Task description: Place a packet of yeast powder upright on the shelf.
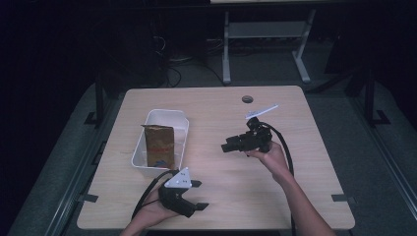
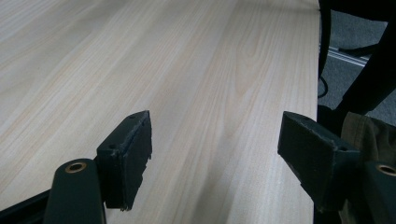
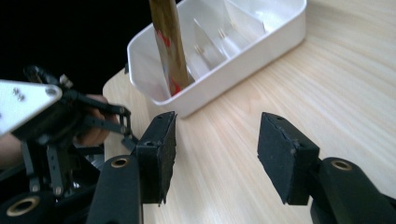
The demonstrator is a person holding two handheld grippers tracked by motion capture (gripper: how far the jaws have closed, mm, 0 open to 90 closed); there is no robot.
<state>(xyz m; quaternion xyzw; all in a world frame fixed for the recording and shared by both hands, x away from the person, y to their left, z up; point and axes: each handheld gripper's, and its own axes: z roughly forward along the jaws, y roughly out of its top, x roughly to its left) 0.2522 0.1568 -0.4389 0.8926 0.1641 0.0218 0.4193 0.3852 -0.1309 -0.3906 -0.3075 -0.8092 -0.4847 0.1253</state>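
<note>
A white plastic bin (image 1: 183, 129) sits on the left half of the light wooden table (image 1: 236, 182). A brown paper bag (image 1: 160, 146) with red print stands upright in its near end. My right gripper (image 1: 225, 146) hovers mid-table, right of the bin, jaws pointing left toward it and open with nothing between them. In the right gripper view the jaws (image 3: 215, 140) frame bare wood, with the bin (image 3: 252, 60) and the bag (image 3: 169, 42) just beyond. My left gripper (image 1: 199, 195) rests near the front edge, below the bin, open and empty (image 2: 215, 140).
A round cable hole (image 1: 247, 99) sits near the table's far edge. The left gripper's grey plate (image 3: 23, 100) appears at the left of the right gripper view. Dark floor, cables and a white desk frame (image 1: 265, 34) lie beyond the table.
</note>
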